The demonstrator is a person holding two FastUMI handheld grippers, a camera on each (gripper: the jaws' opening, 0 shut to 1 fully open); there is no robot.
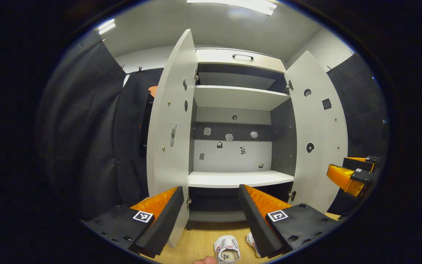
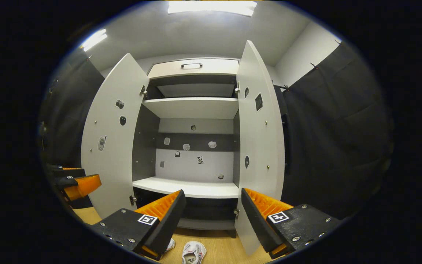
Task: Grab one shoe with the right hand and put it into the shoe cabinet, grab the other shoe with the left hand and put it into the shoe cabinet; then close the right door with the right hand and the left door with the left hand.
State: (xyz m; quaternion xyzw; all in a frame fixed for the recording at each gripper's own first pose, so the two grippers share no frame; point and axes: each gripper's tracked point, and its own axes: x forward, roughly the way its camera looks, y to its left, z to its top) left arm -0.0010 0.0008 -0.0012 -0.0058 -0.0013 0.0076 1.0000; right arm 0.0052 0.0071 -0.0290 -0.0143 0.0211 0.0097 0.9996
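In the left gripper view, the left gripper [image 1: 209,214] hangs before the shoe cabinet [image 1: 238,99] with its fingers spread wide and nothing between them; the left door [image 1: 169,124] stands open, seen nearly edge-on, and the right door [image 1: 319,132] is swung wide as well; between them lie a white upper shelf [image 1: 238,96] and a white lower shelf [image 1: 240,179], both bare, with small stickers dotted over the back panel; a drawer with a dark handle [image 1: 243,57] sits at the top; down on the wooden floor [image 1: 196,242], just in front of the cabinet, rests a white shoe [image 1: 226,249], and the second shoe [image 1: 251,242] lies just beside it, partly hidden behind the gripper's right finger; a fingertip [image 1: 205,260] of a person shows at the bottom edge, near the first shoe; the right gripper [image 1: 352,175] is off at the right edge, beyond the right door, and whether it is spread or closed I cannot tell.

In the right gripper view, the right gripper [image 2: 211,216] faces the same cabinet [image 2: 192,108], fingers spread apart and empty; both doors, left [image 2: 114,139] and right [image 2: 260,139], are open; one white shoe [image 2: 194,253] lies on the floor [image 2: 225,249] between the fingers, low in the picture, and a sliver of the other shoe [image 2: 171,244] peeks out beside the gripper's left finger; the left gripper [image 2: 75,183] shows at the far left, beside the left door.
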